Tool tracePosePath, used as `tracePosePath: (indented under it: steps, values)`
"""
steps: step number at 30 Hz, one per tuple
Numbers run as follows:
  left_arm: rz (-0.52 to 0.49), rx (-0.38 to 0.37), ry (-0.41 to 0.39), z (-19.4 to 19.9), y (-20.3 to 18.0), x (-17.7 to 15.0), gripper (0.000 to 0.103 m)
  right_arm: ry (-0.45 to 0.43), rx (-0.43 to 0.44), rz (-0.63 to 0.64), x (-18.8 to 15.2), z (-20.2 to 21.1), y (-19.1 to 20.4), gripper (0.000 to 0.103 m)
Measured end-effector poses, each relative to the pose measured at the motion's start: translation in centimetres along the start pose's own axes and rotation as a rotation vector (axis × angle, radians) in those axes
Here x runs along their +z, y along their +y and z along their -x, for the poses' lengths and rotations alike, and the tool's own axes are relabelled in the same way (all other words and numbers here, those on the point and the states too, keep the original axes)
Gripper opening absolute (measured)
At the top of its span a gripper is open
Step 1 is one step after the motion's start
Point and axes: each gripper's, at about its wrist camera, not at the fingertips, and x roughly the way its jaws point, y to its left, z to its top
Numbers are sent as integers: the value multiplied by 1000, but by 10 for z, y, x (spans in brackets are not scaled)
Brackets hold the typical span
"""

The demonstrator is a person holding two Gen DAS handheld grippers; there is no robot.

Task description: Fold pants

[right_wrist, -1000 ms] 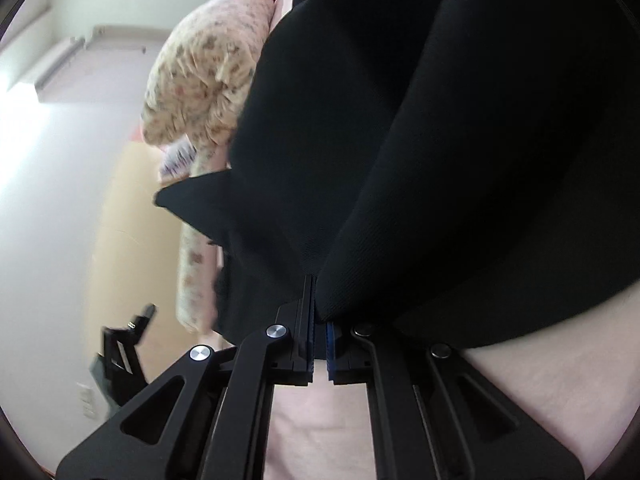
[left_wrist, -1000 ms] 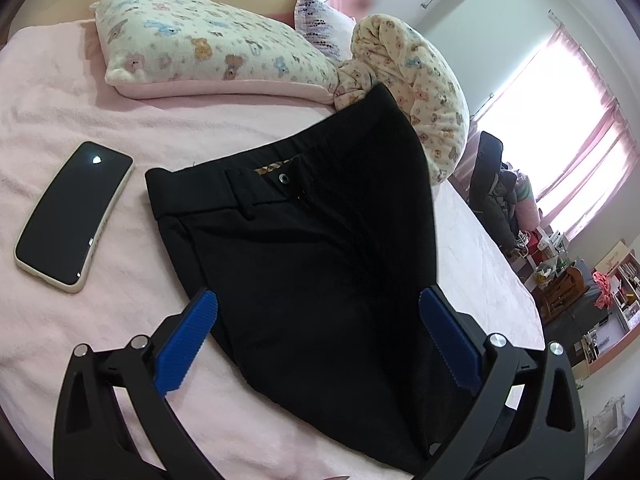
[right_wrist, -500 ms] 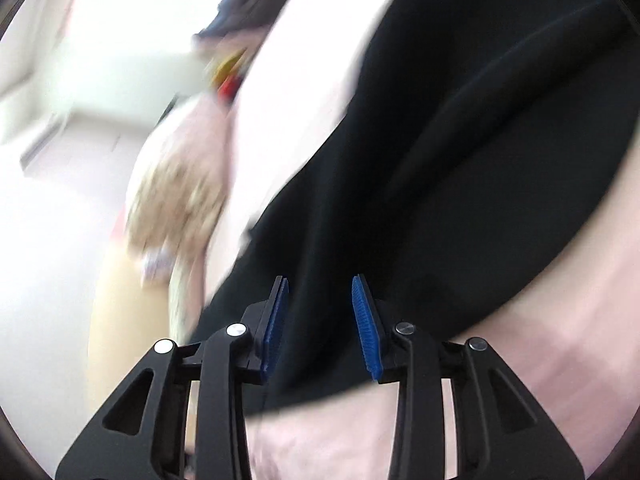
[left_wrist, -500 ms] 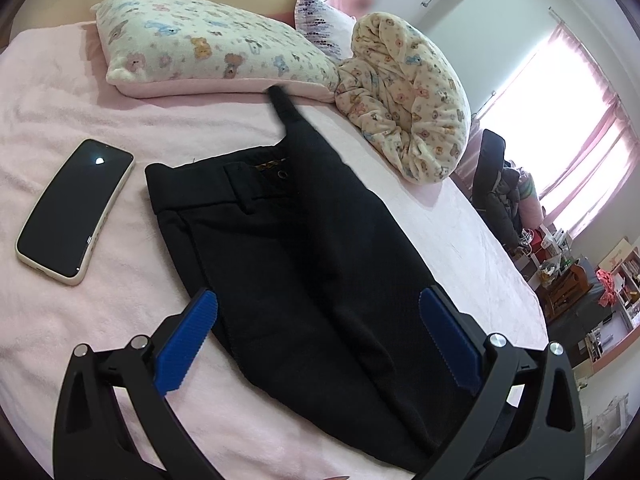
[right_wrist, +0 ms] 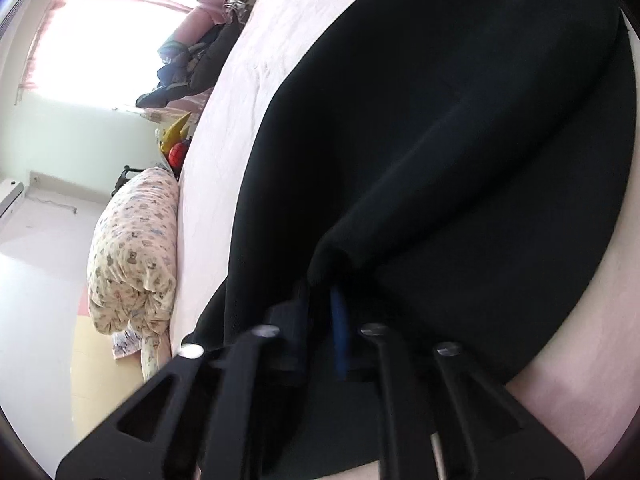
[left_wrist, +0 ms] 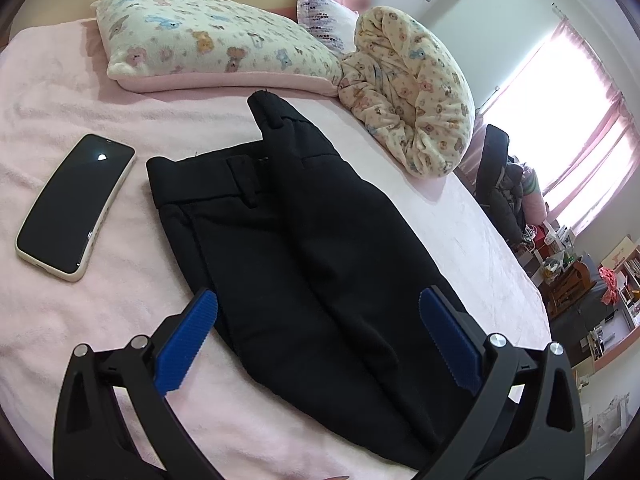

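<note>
Black pants [left_wrist: 312, 240] lie on the pink bed, folded lengthwise, one half laid over the other, waistband toward the pillows. One waistband corner [left_wrist: 266, 114] sticks up near the pillow. My left gripper [left_wrist: 320, 340] is open and empty, hovering over the leg part. In the right wrist view the pants [right_wrist: 440, 140] fill the frame. My right gripper [right_wrist: 320, 312] has its jaws slightly apart, with a ridge of the black cloth lying at its tips.
A phone [left_wrist: 76, 208] lies on the bed [left_wrist: 100, 320] left of the pants. A bear-print pillow [left_wrist: 208, 52] and a rolled blanket [left_wrist: 408, 88] lie at the head. The bed edge and room clutter are to the right.
My right gripper carried the lifted half of the pants over and laid it flat, then opened its jaws. The left gripper has not moved.
</note>
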Motion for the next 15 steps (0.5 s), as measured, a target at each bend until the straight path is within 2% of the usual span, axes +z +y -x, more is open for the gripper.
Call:
tracePosePath:
  steps: [3, 12, 14, 15]
  values:
    - [4, 0, 6, -1, 1, 0, 101, -34, 30, 18, 1, 17, -4, 7]
    - [3, 9, 11, -3, 0, -3, 101, -175, 48, 87, 10, 74, -4, 6]
    - [3, 9, 11, -3, 0, -3, 101, -189, 21, 113, 7, 78, -7, 6]
    - [2, 9, 11, -3, 0, -4, 101, -168, -16, 121, 2, 77, -17, 6]
